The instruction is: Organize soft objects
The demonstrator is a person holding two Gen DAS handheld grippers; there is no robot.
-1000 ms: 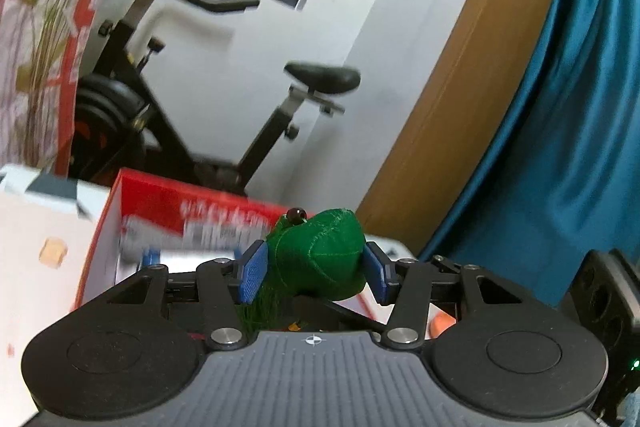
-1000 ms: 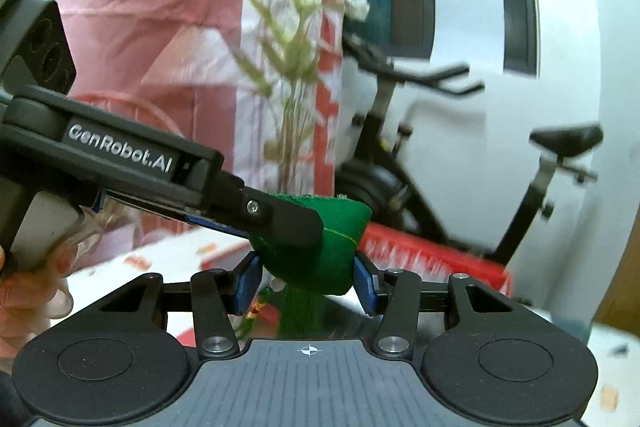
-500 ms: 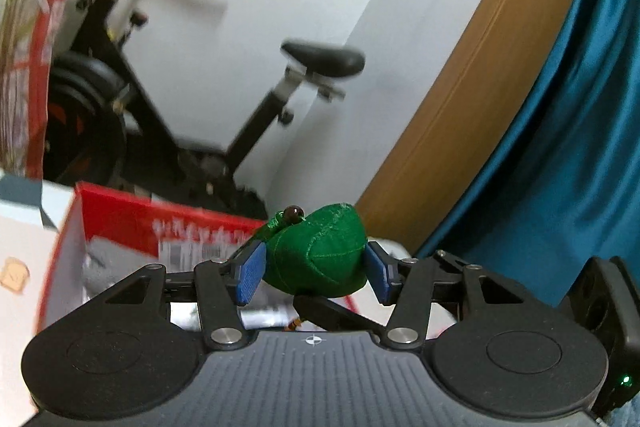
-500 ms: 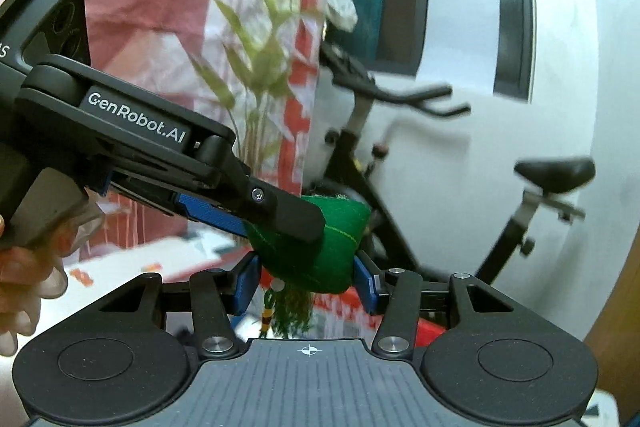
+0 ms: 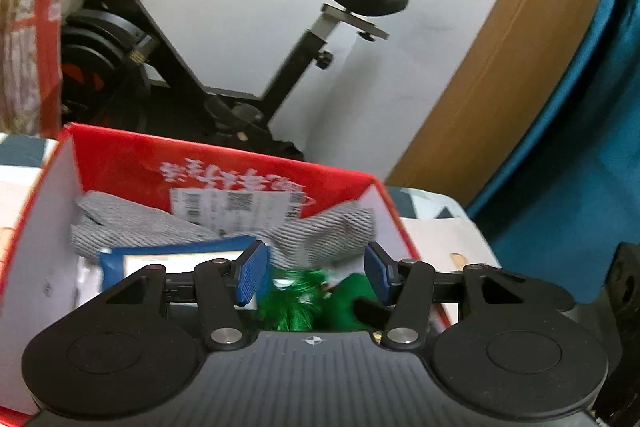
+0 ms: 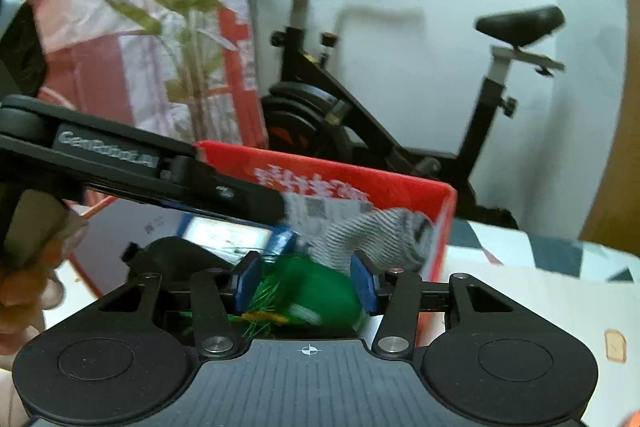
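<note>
A green plush toy with a tassel [image 5: 316, 297] lies low in the red cardboard box [image 5: 224, 163], below and between my left gripper's [image 5: 316, 275] fingers, which are open and apart from it. In the right wrist view the toy [image 6: 320, 295] sits between my right gripper's [image 6: 306, 285] blue pads [image 6: 364, 287]; the pads look slightly apart from it, grip unclear. The box [image 6: 404, 187] also holds grey knit cloth [image 5: 152, 231] and a blue-edged packet [image 5: 176, 255]. The left gripper's body [image 6: 140, 175] crosses the right view.
An exercise bike [image 5: 200, 47] stands behind the box. A red and white bag with a plant print [image 6: 132, 27] hangs at left. A wooden panel [image 5: 500, 47] and blue curtain [image 5: 580, 147] are at right. The box rests on a white patterned table [image 6: 540, 291].
Both grippers moved down over the red box. The left gripper opened and the green toy dropped from between its pads into the box.
</note>
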